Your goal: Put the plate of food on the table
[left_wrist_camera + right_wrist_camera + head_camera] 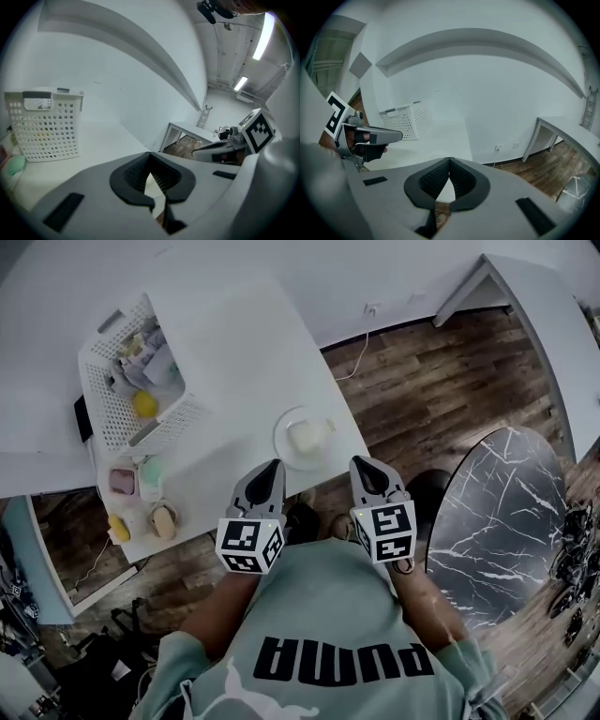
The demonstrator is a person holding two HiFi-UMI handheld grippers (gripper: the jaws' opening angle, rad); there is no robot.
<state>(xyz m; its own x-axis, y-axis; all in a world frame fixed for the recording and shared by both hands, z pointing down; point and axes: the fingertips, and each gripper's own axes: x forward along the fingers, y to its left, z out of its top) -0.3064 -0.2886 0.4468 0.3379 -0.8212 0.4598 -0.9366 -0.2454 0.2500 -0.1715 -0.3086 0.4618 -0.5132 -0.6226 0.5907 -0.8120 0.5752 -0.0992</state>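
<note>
Both grippers are held side by side at the near edge of the white table [234,343], each pointed forward and somewhat downward. The left gripper [273,468] is clenched: in the left gripper view its 2 jaws are seen pressed together at the tips, with nothing caught between them. The right gripper [362,466] is likewise closed on nothing, its 2 jaws met at the tips in the right gripper view. The plate [281,442] is found resting on the table close to that near edge, just ahead of the 2 grippers and between them, nearer the left gripper's tips; it is gripped by neither. A pale block of food [307,435] is carried on it. Farther ahead and to the left of the left gripper, a white perforated basket [131,381] is set on the same table, with a yellow item [143,404] and other things that cannot be identified lying inside. To the left of the left gripper, near the table's edge, 4 small items [150,474] in pink, green, yellow and tan are grouped; what they are cannot be told. Well to the right of the right gripper, a dark marble-patterned round table [506,512] is seen standing on the wooden floor [422,381].
</note>
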